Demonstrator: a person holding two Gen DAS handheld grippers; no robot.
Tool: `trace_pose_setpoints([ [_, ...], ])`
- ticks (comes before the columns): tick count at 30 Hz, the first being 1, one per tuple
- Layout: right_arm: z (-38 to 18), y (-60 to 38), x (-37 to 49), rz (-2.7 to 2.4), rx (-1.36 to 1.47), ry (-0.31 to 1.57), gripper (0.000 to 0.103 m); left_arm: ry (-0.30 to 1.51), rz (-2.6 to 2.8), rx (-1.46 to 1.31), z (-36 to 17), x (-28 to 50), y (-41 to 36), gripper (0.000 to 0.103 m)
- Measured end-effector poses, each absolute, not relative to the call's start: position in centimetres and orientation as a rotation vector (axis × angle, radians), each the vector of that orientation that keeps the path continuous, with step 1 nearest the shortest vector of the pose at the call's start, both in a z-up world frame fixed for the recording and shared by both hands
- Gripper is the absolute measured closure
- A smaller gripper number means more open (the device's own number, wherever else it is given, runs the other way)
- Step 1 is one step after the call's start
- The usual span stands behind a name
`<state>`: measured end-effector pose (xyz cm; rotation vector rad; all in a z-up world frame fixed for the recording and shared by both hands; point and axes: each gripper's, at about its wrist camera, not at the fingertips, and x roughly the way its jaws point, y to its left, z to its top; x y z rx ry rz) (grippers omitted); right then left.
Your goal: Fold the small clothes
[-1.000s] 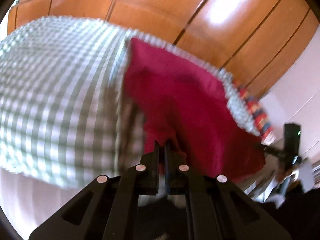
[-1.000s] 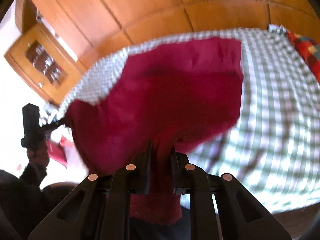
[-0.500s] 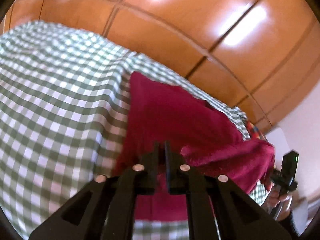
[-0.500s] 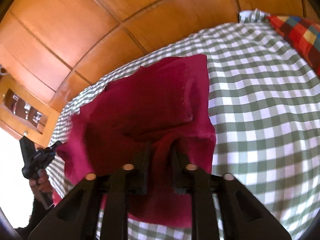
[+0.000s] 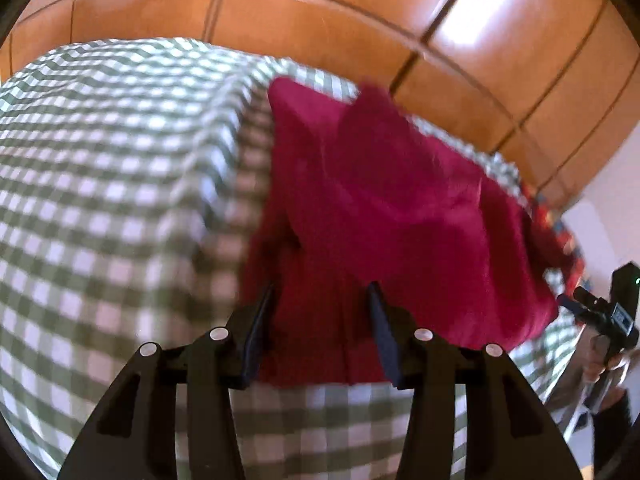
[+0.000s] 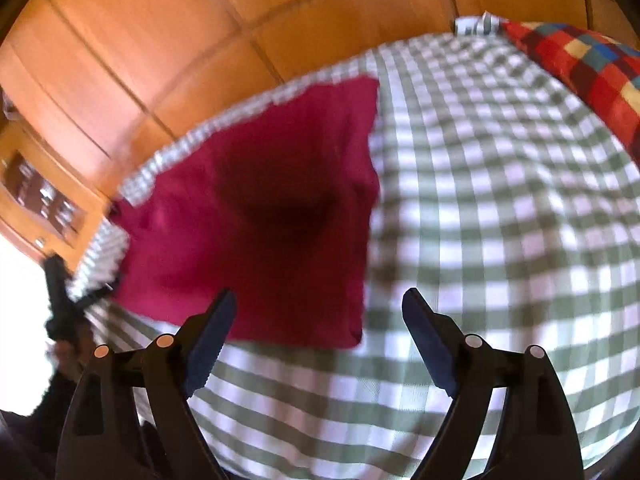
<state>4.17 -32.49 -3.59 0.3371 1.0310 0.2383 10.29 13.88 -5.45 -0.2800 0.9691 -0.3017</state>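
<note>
Spreading wide under everything is the green-checked cover (image 6: 500,208), backed by wooden panelling (image 5: 360,20); on it lies the crimson garment (image 6: 272,216), doubled over with its near edge toward both tools; the right gripper (image 6: 316,320) has just been opening and stands spread, nothing between its jaws; the left gripper (image 5: 320,312) has likewise been opening, its jaws parted with cloth between them but not pinched; a fold seems just laid down; next, I'd judge, comes regripping an edge for another fold.
</note>
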Motion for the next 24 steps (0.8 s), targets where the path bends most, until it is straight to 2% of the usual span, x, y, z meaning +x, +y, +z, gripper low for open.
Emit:
trace_pose_setpoints([
  [2, -4.9, -31.7, 4.5, 0.209, 0.301, 1.046, 0.053, 0.968, -0.276, -0.238, -6.0, 9.9, 13.3, 0.065],
  [5, -5.0, -30.7, 4.8, 0.216, 0.274, 1.034, 0.080, 0.968, -0.263, -0.220, -5.8, 10.1, 12.9, 0.084],
  [9, -3.8, -30.1, 3.5, 0.249, 0.222, 1.029, 0.083, 0.967, -0.263, -0.157, -4.7, 8.9, 12.8, 0.090],
  [21, -2.7, -30.6, -5.6, 0.304, 0.216, 1.154, 0.084, 1.053, -0.367, -0.227, -4.5, -0.2, 14.8, 0.090],
  [22, -2.6, -30.4, -5.9, 0.306, 0.197, 1.161, 0.082, 1.059, -0.372, -0.227, -4.5, -0.8, 14.9, 0.090],
  [24, -2.1, -29.9, -5.8, 0.274, 0.118, 1.152, 0.070, 1.062, -0.374, -0.226, -4.4, -1.7, 15.2, 0.084],
])
